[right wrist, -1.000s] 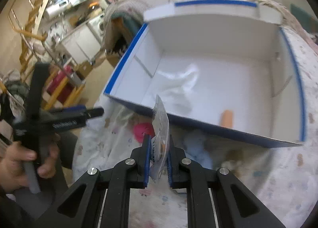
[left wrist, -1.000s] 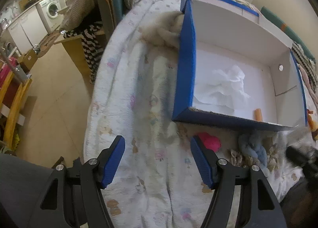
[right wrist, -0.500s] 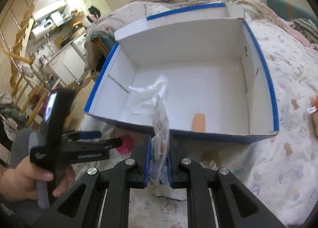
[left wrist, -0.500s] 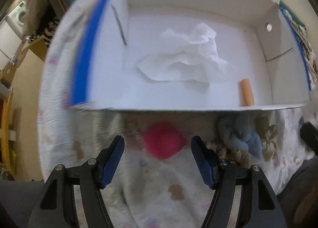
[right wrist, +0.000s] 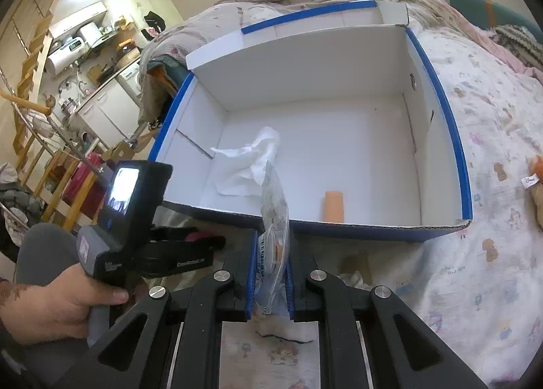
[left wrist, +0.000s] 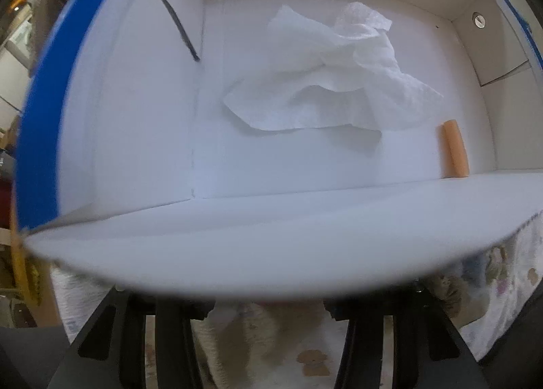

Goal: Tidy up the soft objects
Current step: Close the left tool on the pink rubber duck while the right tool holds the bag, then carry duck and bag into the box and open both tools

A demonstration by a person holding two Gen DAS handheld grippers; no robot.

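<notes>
Box: a large white cardboard box with blue outer walls (right wrist: 458,165) lies open on a bed with a pale cartoon-print quilt (right wrist: 492,287).
Box contents: a crumpled white paper tissue (right wrist: 247,165) lies on the box floor toward its left wall; a small orange cylinder (right wrist: 334,206) rests against the inside of the box's near wall, well apart from the tissue.
Right hand-held gripper (right wrist: 270,282): narrow, its blue pads pinching a clear plastic packet with printed contents (right wrist: 275,219); the packet stands up just outside the box's near wall, its top edge overlapping the tissue in this view.
Left hand-held gripper (right wrist: 203,241): held by a hand (right wrist: 57,304) outside the box's near-left corner, its jaws just closing; a pink soft object (right wrist: 195,236) shows at its tips, and whether the pads press on it I cannot tell.
Right wrist view only: the packet, the hand, the pink object, the whole box outline, a kitchen area beyond the box's left side.
Left wrist view only: the box's near wall (left wrist: 271,246) fills the lower frame as a blurred white band and hides the fingertips; the tissue (left wrist: 332,80) and cylinder (left wrist: 454,148) show above it, plus a round hole in the box's right wall (left wrist: 479,20).
</notes>
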